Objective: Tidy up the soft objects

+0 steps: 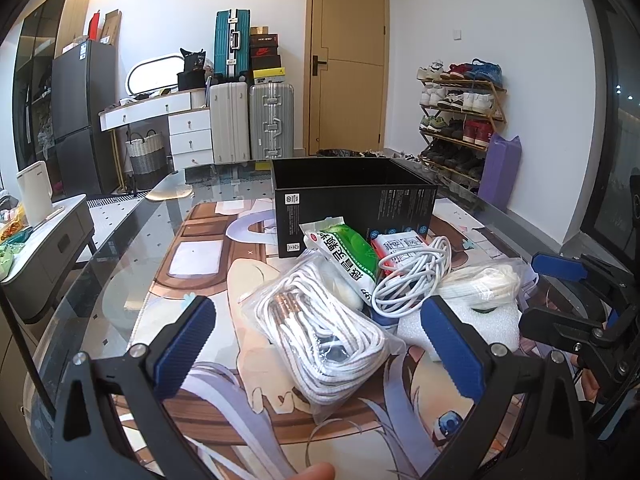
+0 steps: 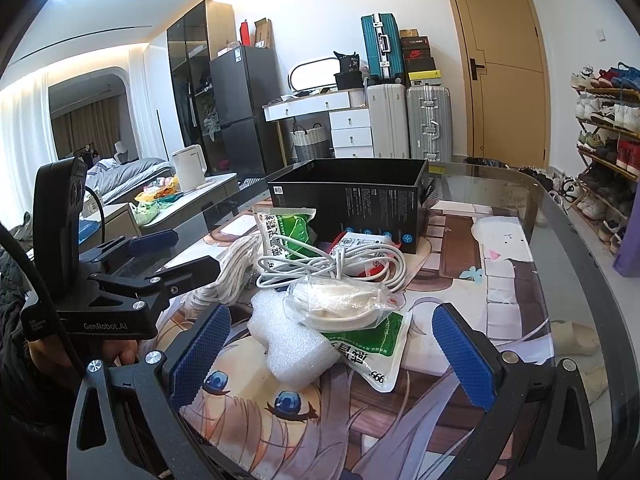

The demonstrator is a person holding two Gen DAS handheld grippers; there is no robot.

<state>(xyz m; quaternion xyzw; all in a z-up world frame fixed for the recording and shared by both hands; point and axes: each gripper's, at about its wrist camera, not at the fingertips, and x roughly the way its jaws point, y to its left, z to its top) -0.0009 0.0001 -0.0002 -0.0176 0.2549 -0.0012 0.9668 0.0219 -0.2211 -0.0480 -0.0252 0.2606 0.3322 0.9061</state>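
Nothing's picked up yet: both the left gripper and right gripper hang spread wide over the pile, so next I'd expect the rope bag clamped and carried to the black box.

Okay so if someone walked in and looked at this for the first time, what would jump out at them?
Probably the heap of soft stuff in the middle of the table: a bag of white rope at the front, a coiled white cable on top, and a green packet behind it. Beyond the heap stands an open black box. Under it all lies a bright cartoon mat.
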